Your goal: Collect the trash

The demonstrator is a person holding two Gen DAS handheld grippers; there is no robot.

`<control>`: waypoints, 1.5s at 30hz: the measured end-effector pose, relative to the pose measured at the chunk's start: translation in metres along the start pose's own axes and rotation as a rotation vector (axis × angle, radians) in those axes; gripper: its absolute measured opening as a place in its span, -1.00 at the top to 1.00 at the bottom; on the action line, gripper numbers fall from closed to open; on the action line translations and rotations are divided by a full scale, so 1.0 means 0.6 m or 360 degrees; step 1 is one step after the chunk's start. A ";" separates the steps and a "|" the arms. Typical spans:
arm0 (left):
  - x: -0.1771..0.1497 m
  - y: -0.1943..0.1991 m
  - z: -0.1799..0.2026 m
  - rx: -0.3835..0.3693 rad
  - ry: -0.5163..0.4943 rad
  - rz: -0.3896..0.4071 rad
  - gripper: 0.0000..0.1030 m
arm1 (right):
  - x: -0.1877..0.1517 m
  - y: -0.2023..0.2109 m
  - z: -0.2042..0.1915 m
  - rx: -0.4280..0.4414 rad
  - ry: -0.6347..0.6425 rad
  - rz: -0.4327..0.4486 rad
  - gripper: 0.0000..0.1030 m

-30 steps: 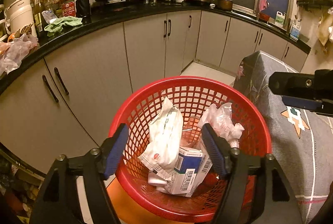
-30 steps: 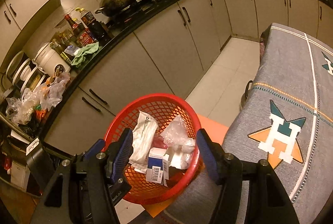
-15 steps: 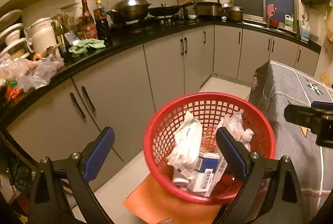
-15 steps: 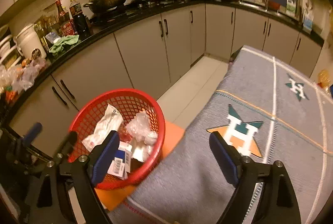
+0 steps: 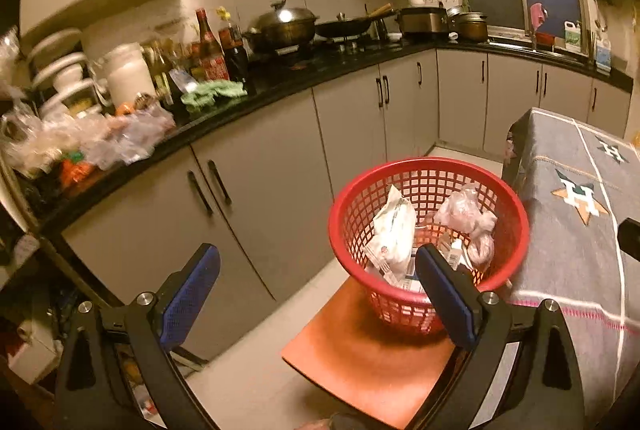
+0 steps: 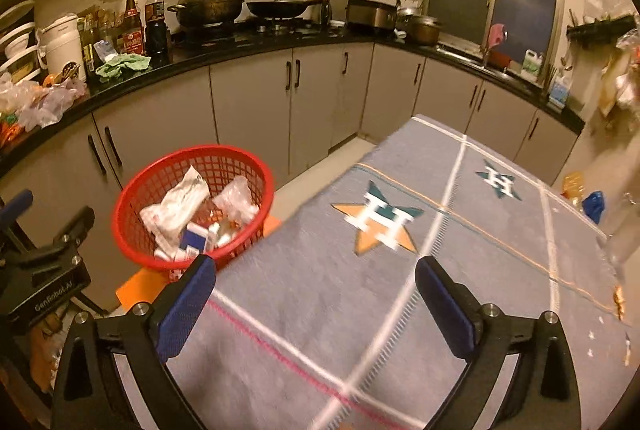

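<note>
A dim kitchen under yellow light, seen from 2 cameras, each looking out along a hand-held claw.

The landmark is a red mesh basket [image 5: 428, 234] that sits on an orange stool [image 5: 360, 358], just beside the near corner of a table [image 6: 400, 310] draped in a grey cloth with star emblems. Inside the basket lie a crumpled white packet [image 5: 394, 230], a scrunched clear plastic bag [image 5: 466, 216] and a small blue-and-white box [image 6: 192, 238], partly hidden under the rest.

The left claw [image 5: 318, 294] hangs just short of the basket, a little above its rim, with its 2 blue pads spread wide and nothing between them. The right claw [image 6: 316, 306] is to the right of the basket, over the table cloth, pads also wide apart and empty.

Behind the basket runs a black worktop [image 5: 280, 86] over grey cabinets. To the far left of the basket, loose plastic bags [image 5: 100, 142] are heaped on that worktop.

Judging by this, the trash gathered so far is in the basket, and the step in hand is looking for more. The stretch of cloth in the right view shows no obvious litter; a few small things at its far right edge are too blurred to name. The next move likely calls for turning a claw toward whatever trash remains and closing on it gently, since such wrappers are thin and slip easily.
</note>
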State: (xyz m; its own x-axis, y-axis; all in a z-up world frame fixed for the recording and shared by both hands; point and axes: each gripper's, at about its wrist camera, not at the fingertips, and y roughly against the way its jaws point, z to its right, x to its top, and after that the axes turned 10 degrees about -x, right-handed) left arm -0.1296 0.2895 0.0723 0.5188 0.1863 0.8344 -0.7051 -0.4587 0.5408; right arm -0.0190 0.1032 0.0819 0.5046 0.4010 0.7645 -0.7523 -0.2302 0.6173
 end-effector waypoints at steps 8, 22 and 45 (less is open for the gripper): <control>-0.030 0.090 0.053 -0.0092 -0.0042 0.0094 -0.89 | -0.075 0.085 0.051 -0.0087 -0.0003 0.0062 -0.99; -0.080 0.196 0.126 -0.0247 -0.0065 0.0145 -0.89 | -0.223 0.208 0.170 -0.0206 -0.0235 0.0092 -0.99; -0.098 0.174 0.219 -0.0426 -0.0174 0.0071 -0.89 | -0.255 0.175 0.223 -0.0322 -0.0396 -0.0011 -0.99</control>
State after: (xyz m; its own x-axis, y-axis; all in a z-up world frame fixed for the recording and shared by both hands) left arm -0.1701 0.1166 0.0658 0.5232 0.0700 0.8493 -0.8233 -0.2160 0.5250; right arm -0.1186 -0.1009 0.0542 0.5794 0.1672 0.7977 -0.8048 -0.0375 0.5924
